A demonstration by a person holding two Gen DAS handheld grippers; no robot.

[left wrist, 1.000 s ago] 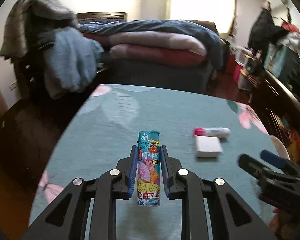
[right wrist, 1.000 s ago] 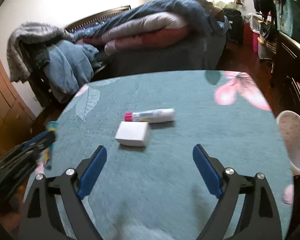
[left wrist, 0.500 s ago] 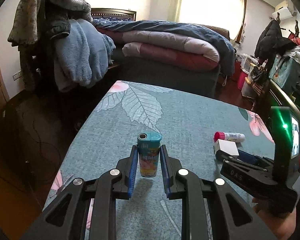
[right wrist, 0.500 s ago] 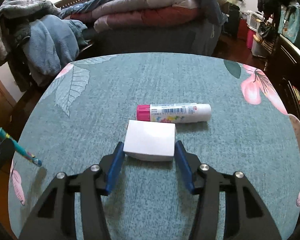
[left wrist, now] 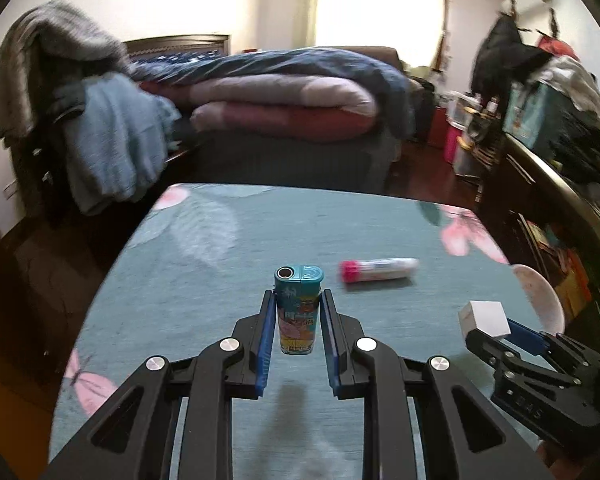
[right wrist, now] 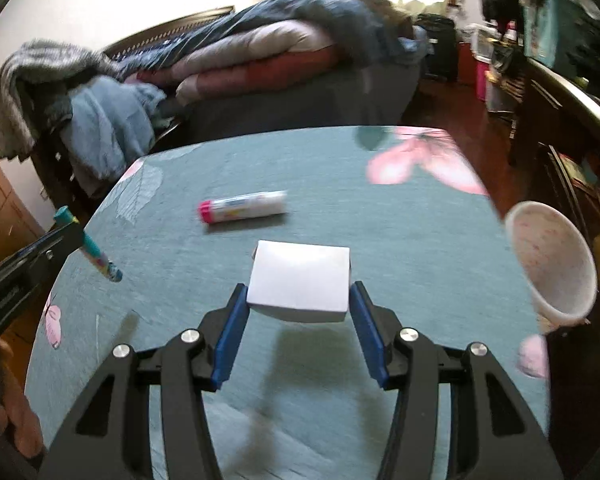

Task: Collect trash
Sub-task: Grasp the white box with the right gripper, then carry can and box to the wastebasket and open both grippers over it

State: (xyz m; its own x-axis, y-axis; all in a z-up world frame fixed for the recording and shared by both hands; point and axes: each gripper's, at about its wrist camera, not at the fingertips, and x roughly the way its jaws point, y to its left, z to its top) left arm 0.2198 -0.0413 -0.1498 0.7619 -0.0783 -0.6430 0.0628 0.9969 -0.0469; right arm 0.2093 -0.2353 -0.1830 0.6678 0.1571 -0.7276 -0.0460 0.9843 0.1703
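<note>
Trash is now off the table: the white box [right wrist: 299, 280], on the cloth a second ago, rides mid-frame clamped in the right gripper [right wrist: 298, 322], while the left gripper [left wrist: 298, 338] still pinches the lighter [left wrist: 298, 310], leaving only the pink-capped tube [right wrist: 242, 207].

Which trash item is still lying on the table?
The pink-capped tube, on its side on the tablecloth. The lighter and white box are each gripped and lifted.
</note>
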